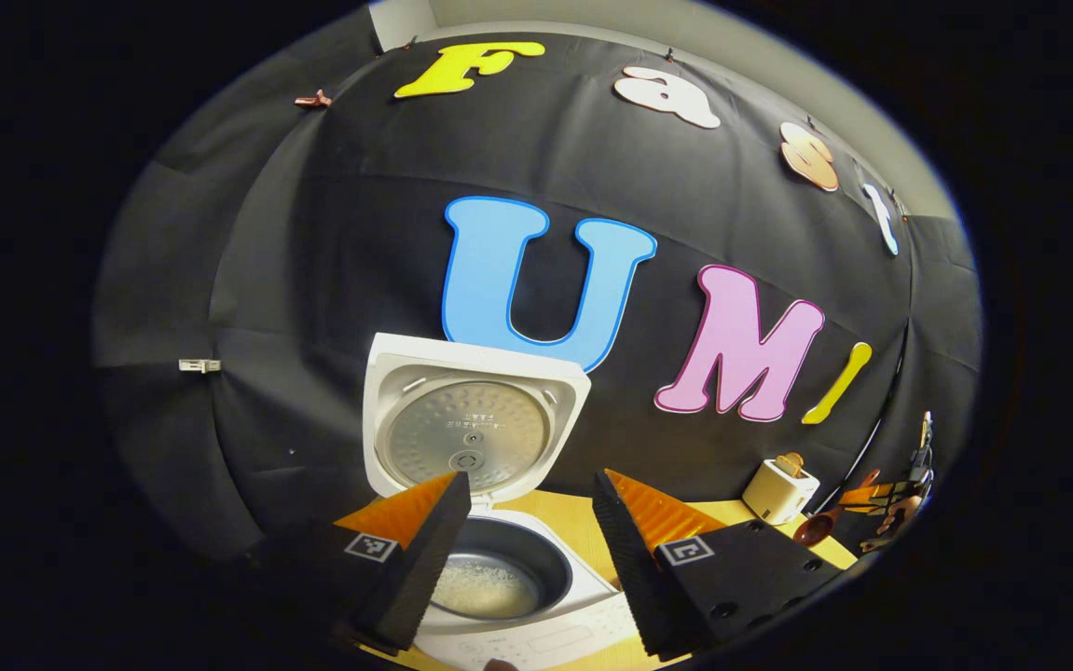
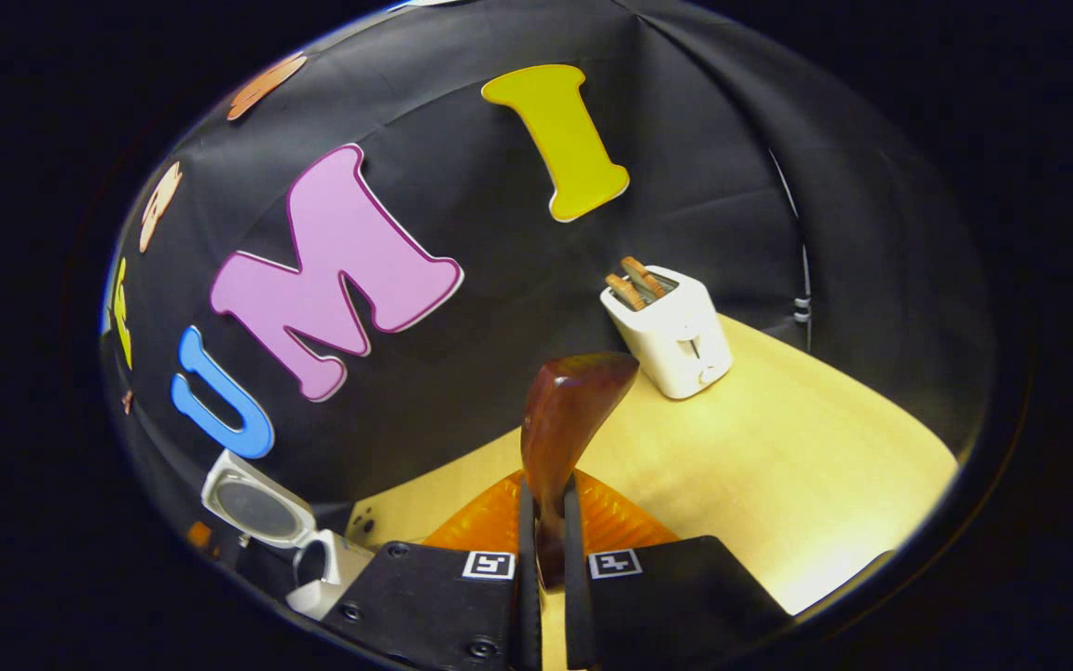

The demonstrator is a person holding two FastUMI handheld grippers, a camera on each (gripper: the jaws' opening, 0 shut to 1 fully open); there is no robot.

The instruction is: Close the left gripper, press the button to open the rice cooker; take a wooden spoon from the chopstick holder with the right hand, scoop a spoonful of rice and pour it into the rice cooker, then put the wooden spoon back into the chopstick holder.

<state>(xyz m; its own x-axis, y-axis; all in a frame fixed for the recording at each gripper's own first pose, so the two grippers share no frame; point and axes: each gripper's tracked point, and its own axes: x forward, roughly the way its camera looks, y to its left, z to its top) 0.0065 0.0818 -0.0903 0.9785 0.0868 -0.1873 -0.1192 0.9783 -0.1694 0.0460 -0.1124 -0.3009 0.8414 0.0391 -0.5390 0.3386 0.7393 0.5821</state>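
The white rice cooker (image 1: 583, 606) stands open just below my left gripper (image 1: 531, 480), its lid (image 1: 473, 419) tipped up against the wall. Some rice (image 1: 485, 587) lies at the bottom of the dark inner pot (image 1: 522, 545). The left gripper is open and holds nothing. My right gripper (image 2: 547, 489) is shut on the handle of a dark wooden spoon (image 2: 573, 401), whose bowl points up and away over the table. The left gripper view has that gripper (image 1: 890, 499) far to the right with the spoon (image 1: 816, 529). The right gripper view has the cooker (image 2: 266, 522) at lower left.
A white toaster (image 2: 671, 331) with two slices in it stands at the back of the light wooden table (image 2: 778, 466), against the black cloth wall. The same toaster (image 1: 778, 489) is right of the cooker in the left gripper view.
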